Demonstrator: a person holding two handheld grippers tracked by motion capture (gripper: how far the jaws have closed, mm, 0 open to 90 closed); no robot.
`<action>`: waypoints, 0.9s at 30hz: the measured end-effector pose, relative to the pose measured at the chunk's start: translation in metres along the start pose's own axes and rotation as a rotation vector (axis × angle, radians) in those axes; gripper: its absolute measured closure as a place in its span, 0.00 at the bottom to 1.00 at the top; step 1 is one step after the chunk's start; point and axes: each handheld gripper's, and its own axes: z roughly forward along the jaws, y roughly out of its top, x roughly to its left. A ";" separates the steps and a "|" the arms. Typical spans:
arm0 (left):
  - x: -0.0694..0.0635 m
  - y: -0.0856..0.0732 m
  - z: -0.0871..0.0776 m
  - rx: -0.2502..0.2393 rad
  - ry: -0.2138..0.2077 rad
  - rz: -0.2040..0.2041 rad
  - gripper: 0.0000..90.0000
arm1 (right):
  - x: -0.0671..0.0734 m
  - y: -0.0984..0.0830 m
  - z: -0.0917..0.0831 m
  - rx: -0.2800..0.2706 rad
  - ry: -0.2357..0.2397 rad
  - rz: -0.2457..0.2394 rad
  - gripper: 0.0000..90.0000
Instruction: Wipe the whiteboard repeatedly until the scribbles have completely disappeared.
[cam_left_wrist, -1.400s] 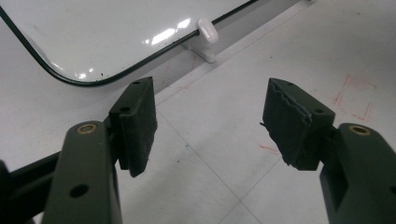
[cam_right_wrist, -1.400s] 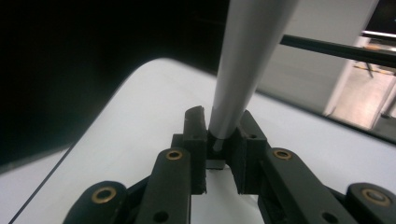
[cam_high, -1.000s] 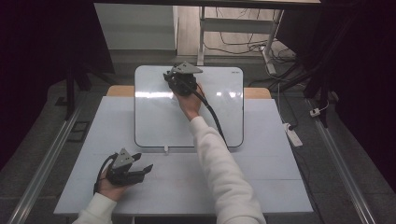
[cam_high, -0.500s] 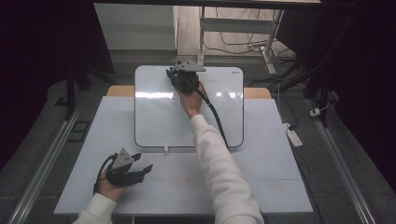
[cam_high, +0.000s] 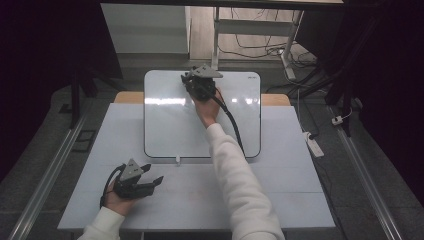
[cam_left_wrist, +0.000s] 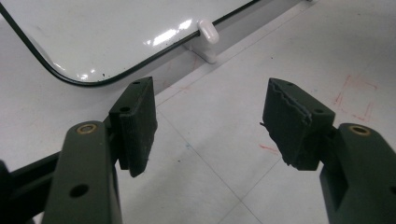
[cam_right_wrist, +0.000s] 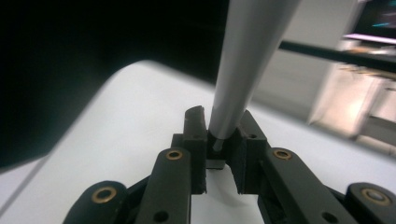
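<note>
Right gripper clamped on a grey rod, perhaps a marker; left gripper spread wide.

Glossy white rounded-corner whiteboard catches the ceiling light in bright streaks, its thin black rim smooth. A small white plastic clip shines at its edge. The pale matt counter under it looks dull and scuffed, with faint red marks and thin seams. A strip of light wood peeks out behind. The left tool shows matt black plastic arms, brass-coloured rivets and ridged, rubbery pads. The right tool pinches a smooth grey satin-finish tapered stick. The white sleeve looks like soft cloth.
</note>
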 end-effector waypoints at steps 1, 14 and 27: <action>0.000 0.000 0.000 0.000 0.000 0.000 0.39 | 0.005 -0.002 0.002 0.013 0.036 -0.012 0.86; 0.000 0.000 -0.001 -0.002 0.003 0.000 0.39 | -0.010 -0.004 -0.005 -0.031 0.002 0.042 0.86; 0.001 0.000 -0.001 -0.003 0.002 -0.002 0.39 | -0.004 -0.009 -0.008 -0.018 0.015 0.033 0.86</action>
